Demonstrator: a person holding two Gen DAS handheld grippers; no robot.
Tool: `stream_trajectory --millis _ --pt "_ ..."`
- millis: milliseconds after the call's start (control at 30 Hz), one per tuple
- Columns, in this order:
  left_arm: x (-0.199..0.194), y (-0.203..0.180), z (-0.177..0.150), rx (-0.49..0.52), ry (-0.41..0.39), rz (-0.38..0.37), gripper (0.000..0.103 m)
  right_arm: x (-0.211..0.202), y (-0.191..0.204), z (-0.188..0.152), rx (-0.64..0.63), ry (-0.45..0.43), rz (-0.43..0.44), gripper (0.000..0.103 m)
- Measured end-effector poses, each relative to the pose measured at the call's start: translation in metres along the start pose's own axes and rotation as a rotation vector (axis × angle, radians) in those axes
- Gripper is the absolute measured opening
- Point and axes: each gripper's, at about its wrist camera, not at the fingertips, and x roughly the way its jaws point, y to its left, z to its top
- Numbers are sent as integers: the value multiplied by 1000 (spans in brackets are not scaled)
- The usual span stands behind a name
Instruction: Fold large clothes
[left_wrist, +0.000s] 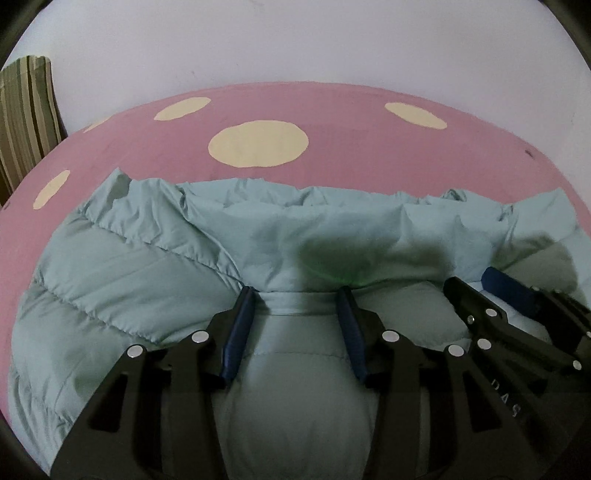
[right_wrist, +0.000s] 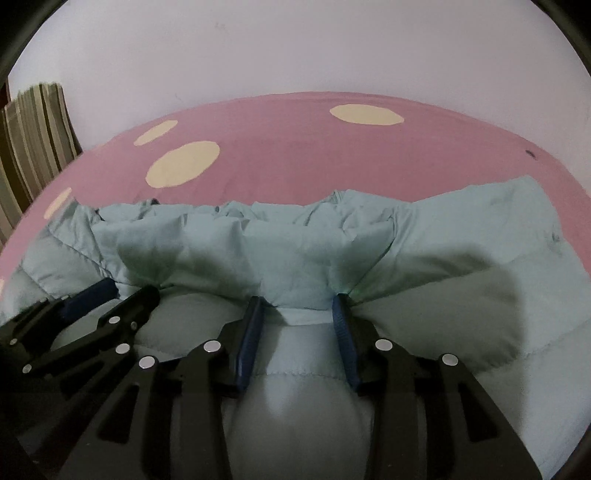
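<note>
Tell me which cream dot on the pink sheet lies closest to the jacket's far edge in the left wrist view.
The big central oval dot, just beyond the pale green jacket; the other dots sit farther back or off to the sides.

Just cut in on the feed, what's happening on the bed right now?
A person is working a pale blue puffer jacket spread on the pink spotted bedsheet. The left tool and right tool sit side by side, each open, with a bunched ridge of jacket fabric between its fingers. Neither has clamped yet.
</note>
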Motion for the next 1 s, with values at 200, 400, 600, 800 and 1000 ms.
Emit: stream_trajectory --millis 200,400,600,800,1000 --pt "-24 5 10 11 2 -2 54 -22 -6 9 27 -1 28 50" --pt "-69 47 -6 -96 -37 -10 63 -73 -36 -11 57 -56 -39 58" --pt "-53 62 -27 -17 10 56 65 -65 -58 -36 45 -48 -130 60" --pt "-75 80 -22 -66 8 24 65 -91 -70 -30 78 -43 -70 62" --pt "-99 148 -46 -243 18 98 85 -123 -113 -44 131 -55 -116 75"
